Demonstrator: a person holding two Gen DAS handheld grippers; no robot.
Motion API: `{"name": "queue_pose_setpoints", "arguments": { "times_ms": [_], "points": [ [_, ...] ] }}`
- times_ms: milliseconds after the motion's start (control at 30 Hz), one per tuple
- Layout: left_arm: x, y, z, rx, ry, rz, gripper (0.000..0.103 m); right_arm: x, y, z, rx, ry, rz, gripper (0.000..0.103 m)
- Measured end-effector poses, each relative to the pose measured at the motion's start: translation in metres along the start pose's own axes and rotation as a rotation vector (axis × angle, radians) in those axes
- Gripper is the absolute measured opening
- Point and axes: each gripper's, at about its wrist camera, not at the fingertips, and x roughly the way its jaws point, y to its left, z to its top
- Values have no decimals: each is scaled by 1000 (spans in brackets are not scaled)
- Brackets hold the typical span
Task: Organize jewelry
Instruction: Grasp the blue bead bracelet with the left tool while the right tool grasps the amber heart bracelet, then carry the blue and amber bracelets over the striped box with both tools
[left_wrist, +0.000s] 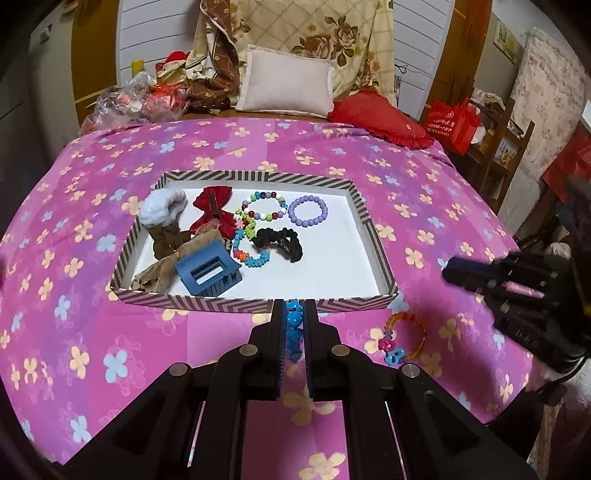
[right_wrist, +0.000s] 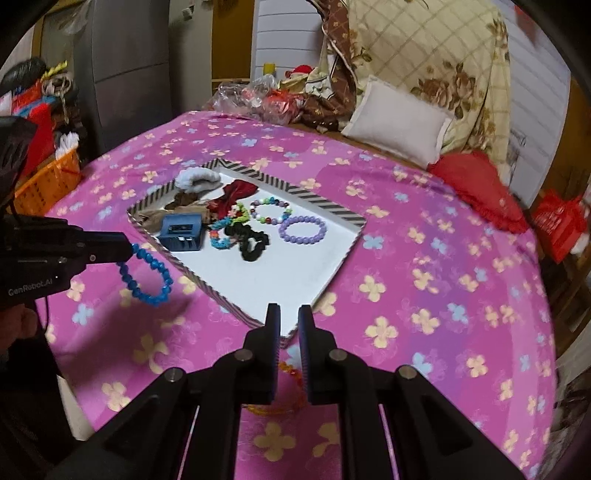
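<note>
A striped-rim white tray (left_wrist: 255, 305) (right_wrist: 325, 203) lies on the pink flowered bedspread. It holds a purple bead bracelet (left_wrist: 307, 211) (right_wrist: 303, 230), a multicolour bead bracelet (left_wrist: 263, 206), a black scrunchie (left_wrist: 280, 242), a blue claw clip (left_wrist: 208, 271), a red bow and other hair pieces. My left gripper (left_wrist: 294, 314) is shut on a blue bead bracelet (left_wrist: 293, 332) (right_wrist: 147, 275), held above the bedspread just short of the tray's near rim. My right gripper (right_wrist: 288, 314) is narrowly open and empty above an orange-red bracelet (left_wrist: 404, 334) (right_wrist: 290, 371) lying on the bedspread beside the tray.
A white pillow (left_wrist: 286, 86), a red cushion (left_wrist: 380, 118) and folded quilts lie at the head of the bed. A red bag (left_wrist: 454, 123) and wooden shelf stand to the right. An orange basket (right_wrist: 48, 182) stands to the left.
</note>
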Motion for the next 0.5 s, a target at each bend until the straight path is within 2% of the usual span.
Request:
{"name": "queue_pose_setpoints", "arguments": {
  "times_ms": [33,167,300,400,500],
  "points": [
    [0,0,0,1,-2,1,11,4,-1,-3,10,12,11,13],
    [1,-1,-1,0,7,-3,11,32,-5,-29,26,107,21,33],
    [4,-2,-3,-6,21,-5,11,62,-10,-57,30,188,-9,33],
    [5,-3,-6,-3,24,0,11,76,-25,-69,84,204,-6,33],
    [7,-2,-7,-5,28,2,11,77,-35,-72,116,167,-8,16]
  ]
}}
